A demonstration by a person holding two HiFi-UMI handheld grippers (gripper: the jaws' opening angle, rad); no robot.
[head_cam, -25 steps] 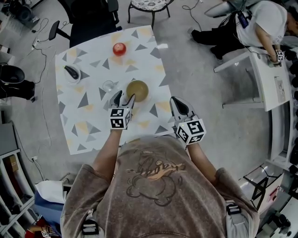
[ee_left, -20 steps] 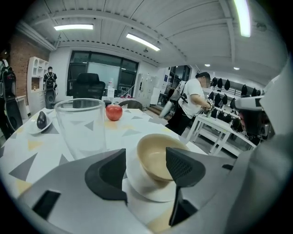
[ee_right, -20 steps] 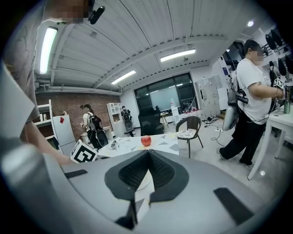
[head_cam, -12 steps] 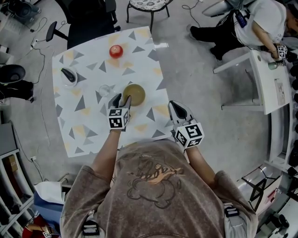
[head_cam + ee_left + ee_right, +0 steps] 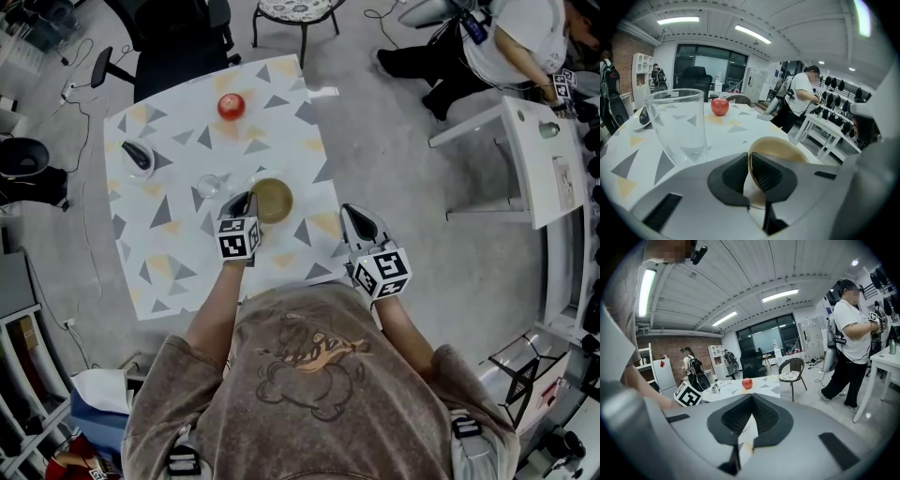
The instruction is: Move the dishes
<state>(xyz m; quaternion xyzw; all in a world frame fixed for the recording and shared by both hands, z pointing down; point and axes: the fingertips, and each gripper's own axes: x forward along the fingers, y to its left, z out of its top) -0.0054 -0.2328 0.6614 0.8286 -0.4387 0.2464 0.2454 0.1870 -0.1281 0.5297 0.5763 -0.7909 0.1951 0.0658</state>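
A tan bowl stands near the middle of the white table with its triangle pattern. My left gripper is shut on the bowl's near left rim; in the left gripper view the rim of the bowl sits pinched at the left gripper. A clear glass stands upright just left of the bowl, close to the gripper. My right gripper hovers at the table's right edge, shut and empty, and the right gripper holds nothing in its own view.
A red apple lies at the table's far end. A small dish with a dark object sits far left. A round chair stands beyond the table. A person works at a white desk on the right.
My left gripper was open beside the bowl; it has moved in and shut on the bowl's rim. The right gripper has stayed shut in about the same place.
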